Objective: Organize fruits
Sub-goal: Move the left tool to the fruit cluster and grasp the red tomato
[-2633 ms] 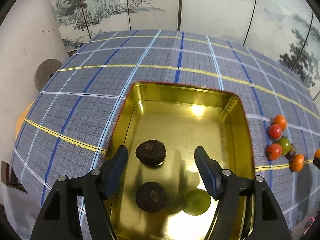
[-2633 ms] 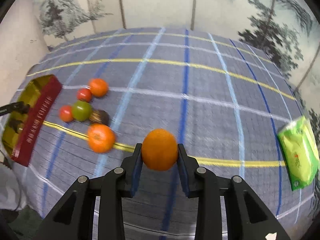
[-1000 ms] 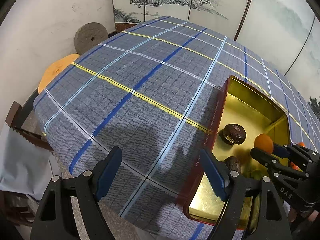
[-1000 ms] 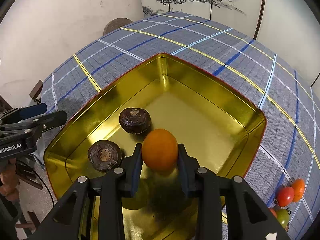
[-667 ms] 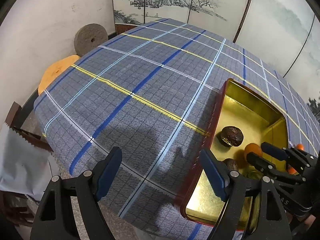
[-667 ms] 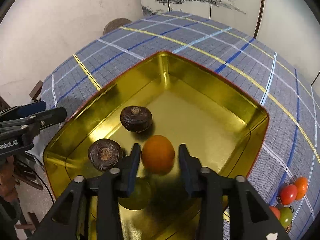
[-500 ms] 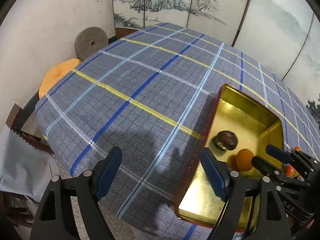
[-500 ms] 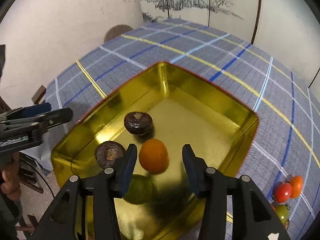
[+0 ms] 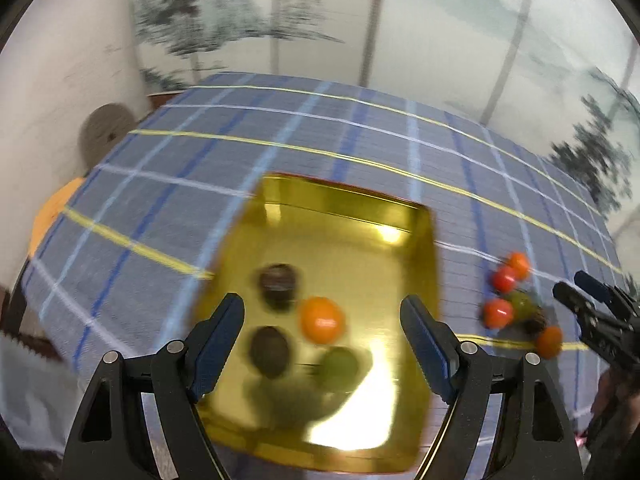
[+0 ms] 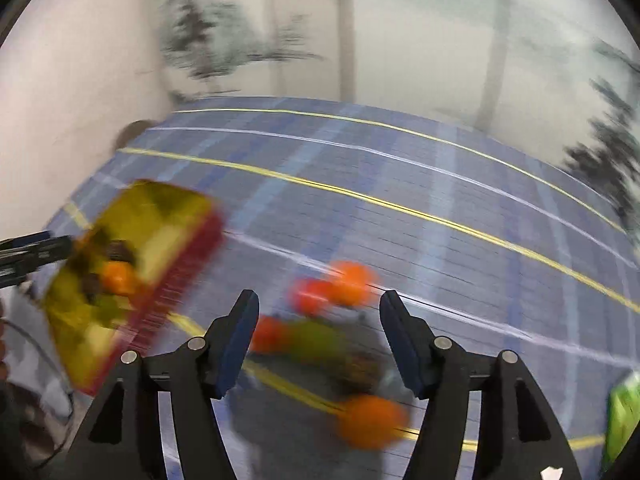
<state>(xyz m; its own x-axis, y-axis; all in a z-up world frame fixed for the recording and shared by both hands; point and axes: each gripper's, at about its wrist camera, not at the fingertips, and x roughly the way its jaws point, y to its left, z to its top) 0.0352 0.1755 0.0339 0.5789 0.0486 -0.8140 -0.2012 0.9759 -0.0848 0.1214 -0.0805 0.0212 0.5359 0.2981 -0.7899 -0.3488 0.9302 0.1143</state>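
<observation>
Room lies open across the checked tablecloth beyond the gold tin, ringed by painted screens. An orange sits in the tin beside two dark fruits and a green one. The left gripper hangs wide, empty. The right gripper, jaws opening, holds nothing above the blurred loose fruits, perhaps tomatoes.

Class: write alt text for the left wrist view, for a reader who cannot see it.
A gold tin on a blue plaid tablecloth holds an orange, two dark fruits and a green one, framed by the open left gripper. More small fruits lie to its right. Blurred.
</observation>
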